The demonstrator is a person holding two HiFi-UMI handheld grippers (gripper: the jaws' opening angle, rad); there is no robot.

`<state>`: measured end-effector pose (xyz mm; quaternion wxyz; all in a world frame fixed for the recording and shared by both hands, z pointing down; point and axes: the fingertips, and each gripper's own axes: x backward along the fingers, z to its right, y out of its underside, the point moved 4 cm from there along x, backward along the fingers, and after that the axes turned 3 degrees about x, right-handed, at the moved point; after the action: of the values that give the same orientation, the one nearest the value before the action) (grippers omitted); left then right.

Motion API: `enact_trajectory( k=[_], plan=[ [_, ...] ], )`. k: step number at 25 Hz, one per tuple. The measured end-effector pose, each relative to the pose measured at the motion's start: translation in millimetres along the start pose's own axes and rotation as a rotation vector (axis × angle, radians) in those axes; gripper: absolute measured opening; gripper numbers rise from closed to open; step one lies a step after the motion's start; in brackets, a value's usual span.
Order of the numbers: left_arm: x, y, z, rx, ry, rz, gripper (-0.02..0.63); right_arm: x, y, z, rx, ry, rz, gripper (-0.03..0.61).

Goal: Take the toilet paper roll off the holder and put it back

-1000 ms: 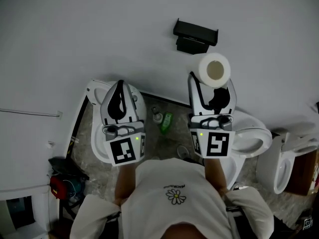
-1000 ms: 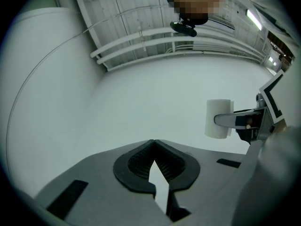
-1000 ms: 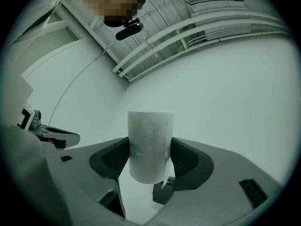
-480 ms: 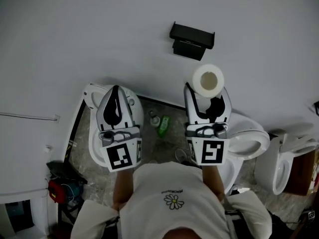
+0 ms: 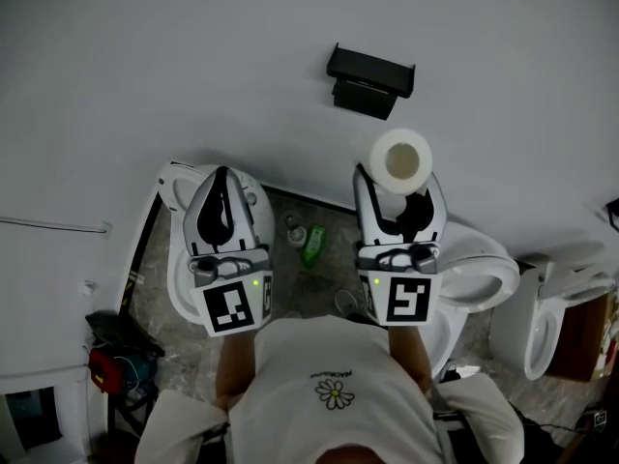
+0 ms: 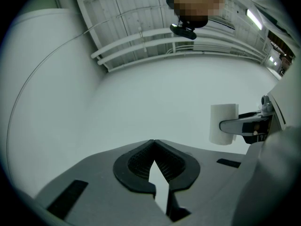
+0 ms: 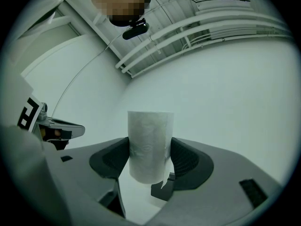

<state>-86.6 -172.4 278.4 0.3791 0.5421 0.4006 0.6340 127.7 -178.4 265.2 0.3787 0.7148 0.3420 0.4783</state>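
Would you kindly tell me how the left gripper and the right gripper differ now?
The right gripper is clamped on the toilet paper roll; the left gripper is shut, empty. The right gripper is nearer the black holder than the left gripper. Both face the wall.

Soft, faintly embossed white paper forms the toilet paper roll (image 5: 401, 160); holder (image 5: 370, 77) at its 11 o'clock matt black; wall (image 5: 193, 56) smooth, matt white
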Motion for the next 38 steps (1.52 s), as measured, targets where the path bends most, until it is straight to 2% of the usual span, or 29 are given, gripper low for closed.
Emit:
enact_trajectory(
  k=[6,14,23,31,38],
  plan=[
    [2.0,3.2,-3.0,0.006,-0.006,-0.011,0.017,-5.4,3.0,5.1,-0.018,0.008,-0.032,0.276],
    [0.7,11.0,-6.8,0.015,-0.019,-0.028,0.017,-74.0,8.5,59.5,-0.018,0.028,-0.11,0.276],
    [-7.7,20.6,-9.1,-0.003,-0.048,-0.061,0.017,-158.9,56.3,122.2,-0.086,0.035,-0.224,0.275],
    [-11.8,34.1,-11.4,-0.009,-0.078,-0.106,0.017,-190.1,116.4,132.1,-0.148,0.05,-0.399,0.275],
    [-10.4,38.5,-9.6,-0.013,-0.085,-0.12,0.017,-185.4,145.7,126.5,-0.144,0.044,-0.486,0.275]
  ],
)
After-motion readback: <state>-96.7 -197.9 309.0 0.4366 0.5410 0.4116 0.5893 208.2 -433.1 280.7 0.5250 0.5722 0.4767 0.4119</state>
